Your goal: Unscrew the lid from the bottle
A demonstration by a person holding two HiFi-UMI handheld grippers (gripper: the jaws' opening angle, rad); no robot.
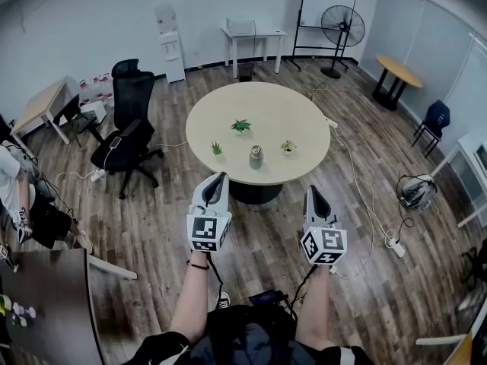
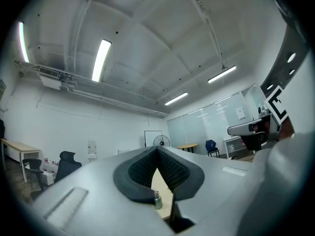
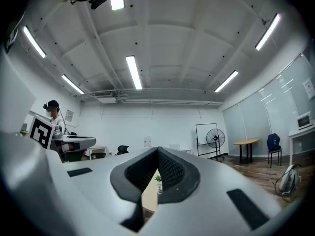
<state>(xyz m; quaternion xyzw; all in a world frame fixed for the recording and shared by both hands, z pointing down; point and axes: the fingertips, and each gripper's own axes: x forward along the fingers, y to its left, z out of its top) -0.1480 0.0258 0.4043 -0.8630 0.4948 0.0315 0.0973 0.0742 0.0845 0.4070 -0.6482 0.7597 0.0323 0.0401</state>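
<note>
A small metal bottle (image 1: 256, 157) with its lid on stands upright near the front edge of the round beige table (image 1: 266, 112), among three tiny potted plants (image 1: 241, 125). Both grippers hover in front of the table, short of its edge, above the wood floor. My left gripper (image 1: 221, 177) is shut and empty, pointing toward the bottle. My right gripper (image 1: 311, 191) is likewise shut and empty, off to the bottle's right. In the left gripper view the bottle (image 2: 157, 200) shows small below the closed jaws. In the right gripper view the bottle (image 3: 160, 188) is half hidden behind the pads.
A black office chair (image 1: 125, 128) stands left of the table. Cables (image 1: 365, 196) and a power strip lie on the floor at the right. A dark desk (image 1: 46, 295) is at lower left, a person (image 1: 15, 196) beside it. A fan (image 1: 342, 29) stands at the back.
</note>
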